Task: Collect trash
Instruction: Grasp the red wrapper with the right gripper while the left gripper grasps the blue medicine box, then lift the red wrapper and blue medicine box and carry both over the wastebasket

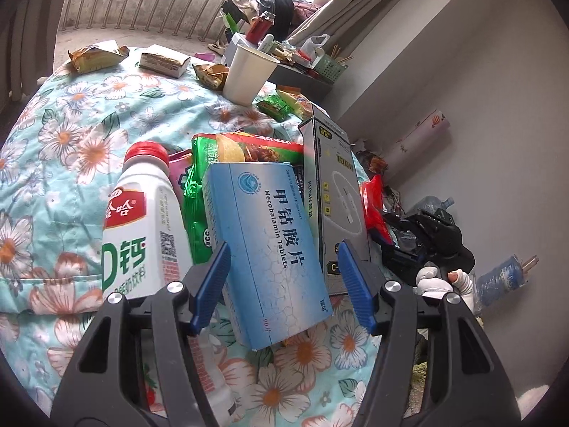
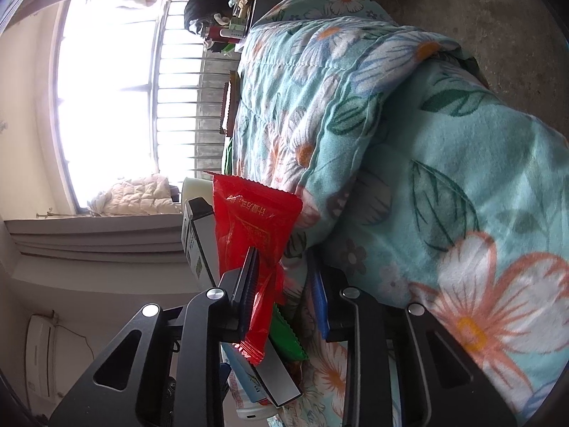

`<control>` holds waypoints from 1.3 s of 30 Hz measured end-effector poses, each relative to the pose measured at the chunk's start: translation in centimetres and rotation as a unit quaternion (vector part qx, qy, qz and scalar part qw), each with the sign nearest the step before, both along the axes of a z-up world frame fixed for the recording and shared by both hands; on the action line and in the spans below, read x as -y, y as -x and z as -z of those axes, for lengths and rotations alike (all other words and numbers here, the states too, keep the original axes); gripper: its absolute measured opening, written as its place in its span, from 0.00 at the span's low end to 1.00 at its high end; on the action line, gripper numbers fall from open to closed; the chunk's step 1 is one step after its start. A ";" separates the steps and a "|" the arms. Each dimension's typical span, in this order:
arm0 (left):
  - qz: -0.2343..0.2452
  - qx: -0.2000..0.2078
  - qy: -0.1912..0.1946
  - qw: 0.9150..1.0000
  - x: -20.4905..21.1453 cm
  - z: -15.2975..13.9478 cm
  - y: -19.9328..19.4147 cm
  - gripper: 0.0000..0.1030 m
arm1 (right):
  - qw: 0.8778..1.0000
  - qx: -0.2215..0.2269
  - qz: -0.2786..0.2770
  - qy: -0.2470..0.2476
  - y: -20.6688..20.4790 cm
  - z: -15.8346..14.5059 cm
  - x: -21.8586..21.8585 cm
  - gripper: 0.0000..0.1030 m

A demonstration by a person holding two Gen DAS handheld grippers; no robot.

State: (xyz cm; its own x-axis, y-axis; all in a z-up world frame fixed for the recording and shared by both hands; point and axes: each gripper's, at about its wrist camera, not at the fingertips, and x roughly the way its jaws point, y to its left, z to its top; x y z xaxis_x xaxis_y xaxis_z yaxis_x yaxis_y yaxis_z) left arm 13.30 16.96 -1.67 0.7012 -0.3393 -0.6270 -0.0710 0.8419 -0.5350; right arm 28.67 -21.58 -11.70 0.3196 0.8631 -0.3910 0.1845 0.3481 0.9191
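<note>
In the left wrist view my left gripper (image 1: 284,277) is open, its blue pads on either side of a blue Mecobalamin tablet box (image 1: 265,242) lying on the floral quilt (image 1: 71,135). A white milk bottle with a red cap (image 1: 142,220) lies to its left, a green snack bag (image 1: 227,153) behind, and a dark charger box (image 1: 338,192) stands to its right. In the right wrist view my right gripper (image 2: 284,277) is open beside a red wrapper (image 2: 252,220), which lies against the left finger (image 2: 245,284). The right gripper also shows at the quilt's edge (image 1: 437,235).
Farther back on the quilt are a white paper cup (image 1: 249,71), a small carton (image 1: 163,60), and several gold and green wrappers (image 1: 96,57). A cluttered shelf with a green basket (image 1: 329,67) stands behind. A wall and floor clutter lie to the right.
</note>
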 end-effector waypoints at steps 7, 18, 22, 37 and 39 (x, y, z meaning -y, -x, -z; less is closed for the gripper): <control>-0.003 -0.003 -0.027 1.000 0.4 0.2 0.4 0.58 | 1.000 0.000 -0.001 0.001 0.2 0.0 0.1 0.25; -0.007 -0.011 -0.052 0.999 2.3 -0.1 -1.3 0.74 | 1.000 -0.001 0.002 -0.001 0.6 0.2 0.4 0.21; -0.014 -0.020 -0.082 0.996 3.6 -0.1 -2.0 0.77 | 1.000 0.001 0.003 -0.001 0.8 0.2 0.6 0.19; -0.023 -0.035 -0.179 0.983 6.2 1.0 -3.5 0.78 | 0.998 0.006 0.006 -0.056 1.6 1.1 2.0 0.19; -0.025 -0.044 -0.198 0.979 6.4 1.4 -3.7 0.78 | 0.998 0.007 0.004 -0.058 1.7 1.2 2.0 0.19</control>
